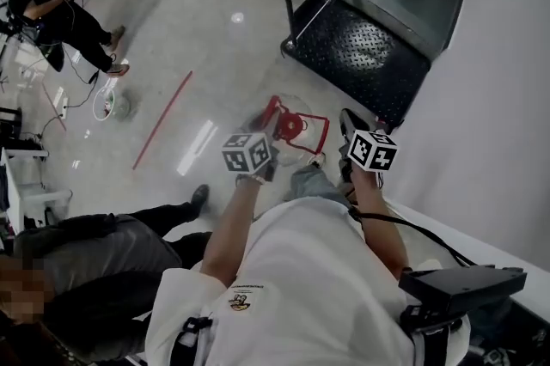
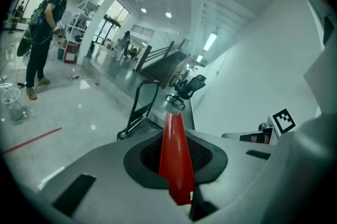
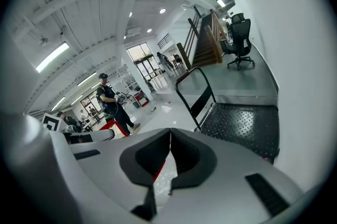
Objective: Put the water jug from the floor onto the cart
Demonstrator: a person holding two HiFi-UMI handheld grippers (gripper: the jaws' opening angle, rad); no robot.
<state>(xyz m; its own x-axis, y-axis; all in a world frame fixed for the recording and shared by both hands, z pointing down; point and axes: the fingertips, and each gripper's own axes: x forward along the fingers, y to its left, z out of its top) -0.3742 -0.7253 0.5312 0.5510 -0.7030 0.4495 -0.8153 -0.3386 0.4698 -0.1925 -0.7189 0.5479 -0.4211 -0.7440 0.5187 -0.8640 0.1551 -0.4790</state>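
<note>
Head view: looking steeply down past a white shirt, the person reaches forward with a gripper in each hand, each topped by a marker cube. Between them hangs the water jug, clear with a red cap and a red handle frame. It is held off the grey floor with one gripper at each side, probably to share the weight and keep it level. The left gripper is at the frame's left, the right gripper at its right. The black cart, push handle upright, stands just ahead.

Left gripper view: the fingers are clamped narrowly on a red handle bar, which runs up between the pads. The cart shows beyond.

Right gripper view: the fingertips meet, and a sliver of red and clear plastic sits lower between the pads, so this gripper seems to pinch the jug too. The cart's studded deck lies close ahead on the right.
</note>
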